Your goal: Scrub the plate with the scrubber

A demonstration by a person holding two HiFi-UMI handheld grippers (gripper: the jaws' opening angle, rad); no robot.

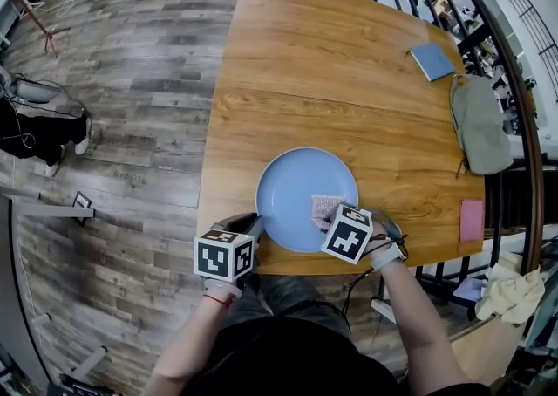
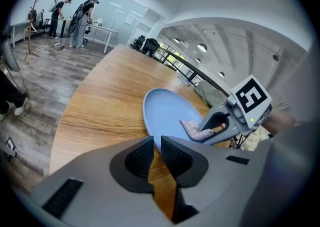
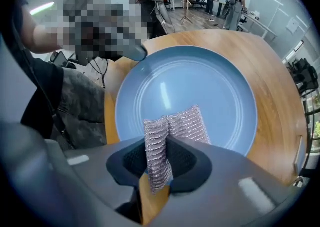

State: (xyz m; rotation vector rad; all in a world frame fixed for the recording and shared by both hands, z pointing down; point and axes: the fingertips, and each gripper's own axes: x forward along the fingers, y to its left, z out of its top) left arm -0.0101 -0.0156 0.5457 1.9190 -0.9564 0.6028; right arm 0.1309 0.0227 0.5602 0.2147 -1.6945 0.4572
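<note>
One scrubber (image 3: 175, 123) in right gripper (image 3: 160, 146), on plate (image 3: 200, 78)

Right tool (image 3: 159, 148) is pinching the scrubber (image 3: 180, 123), hiding its near end, while its body is covering the plate's (image 3: 200, 81) near rim.

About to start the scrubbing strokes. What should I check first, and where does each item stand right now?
1. Scrubber clamped in right gripper: ok.
2. Scrubber over the plate: ok.
3. Scrubber pressed flat on the plate: cannot tell.
4. Left gripper holding the plate: not ok; its jaws are almost together with nothing between them.
5. Plate fully on the table: ok.
</note>
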